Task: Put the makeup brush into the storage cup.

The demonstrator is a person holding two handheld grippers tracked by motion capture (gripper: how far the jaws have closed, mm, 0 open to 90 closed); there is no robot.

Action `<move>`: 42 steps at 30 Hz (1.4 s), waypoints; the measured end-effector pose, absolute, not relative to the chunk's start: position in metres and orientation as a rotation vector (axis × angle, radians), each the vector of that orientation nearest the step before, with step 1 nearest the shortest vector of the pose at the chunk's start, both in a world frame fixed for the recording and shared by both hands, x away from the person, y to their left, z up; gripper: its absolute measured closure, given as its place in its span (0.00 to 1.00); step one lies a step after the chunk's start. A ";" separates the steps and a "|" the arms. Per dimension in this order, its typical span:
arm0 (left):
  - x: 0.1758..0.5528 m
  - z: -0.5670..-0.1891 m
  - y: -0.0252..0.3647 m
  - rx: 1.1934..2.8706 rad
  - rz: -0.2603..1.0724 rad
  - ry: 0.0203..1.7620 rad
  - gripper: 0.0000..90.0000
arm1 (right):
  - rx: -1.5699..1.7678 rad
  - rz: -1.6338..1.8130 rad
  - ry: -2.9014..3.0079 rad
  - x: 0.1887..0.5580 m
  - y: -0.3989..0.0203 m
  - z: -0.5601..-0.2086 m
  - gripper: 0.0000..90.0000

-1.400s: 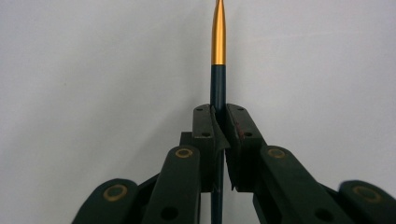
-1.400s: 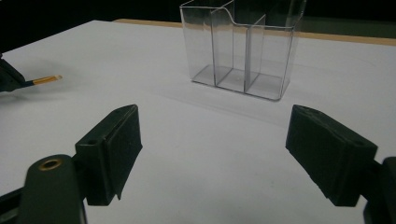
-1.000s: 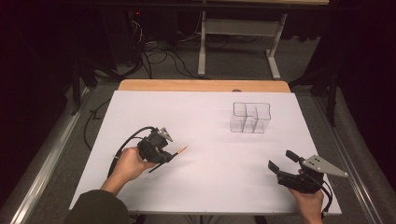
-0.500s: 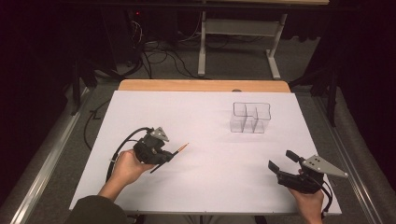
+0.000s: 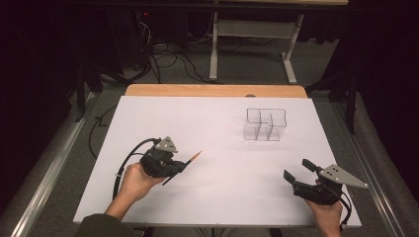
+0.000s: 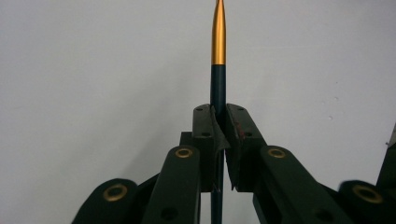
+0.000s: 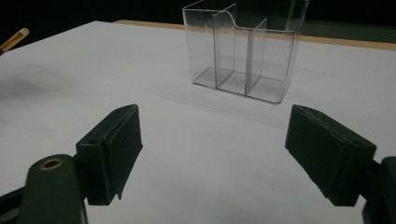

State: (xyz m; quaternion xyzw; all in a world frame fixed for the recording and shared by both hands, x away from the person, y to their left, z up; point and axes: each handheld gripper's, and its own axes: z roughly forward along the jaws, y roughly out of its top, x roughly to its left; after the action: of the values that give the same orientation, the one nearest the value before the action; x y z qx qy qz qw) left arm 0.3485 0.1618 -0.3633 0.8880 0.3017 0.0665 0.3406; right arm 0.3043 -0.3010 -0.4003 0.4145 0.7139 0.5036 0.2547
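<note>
Pinching pen (image 6: 218,70) lengthwise, left tongs (image 5: 174,167) aim it twd clear organizer (image 5: 265,124) upper right; right tongs (image 5: 297,169) spread, idle.

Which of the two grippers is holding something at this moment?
The left gripper: its jaws are shut on a pen. The right gripper stands open, empty.

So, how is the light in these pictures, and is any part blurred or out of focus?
High view: the white table is evenly lit, the floor behind it dark. Left gripper view: the pen is sharp, the near links soft. Right gripper view: the clear organizer shows faint reflections and a soft shadow; the near fingers look slightly blurred.
</note>
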 end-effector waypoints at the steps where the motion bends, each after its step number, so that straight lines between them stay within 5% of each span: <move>1: 0.348 -0.363 0.162 2.308 0.173 0.784 0.92 | 1.125 1.368 1.939 0.304 -0.301 -0.400 0.23; 42: 0.319 -0.370 0.140 2.155 0.183 0.678 0.92 | 1.150 1.371 1.915 0.304 -0.301 -0.400 0.23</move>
State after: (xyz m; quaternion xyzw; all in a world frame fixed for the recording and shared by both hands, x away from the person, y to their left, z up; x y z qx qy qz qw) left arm 0.3186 0.1396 -0.3704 0.8613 0.2708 0.0733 0.4236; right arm 0.3035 -0.3014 -0.4003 0.4238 0.7061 0.5056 0.2573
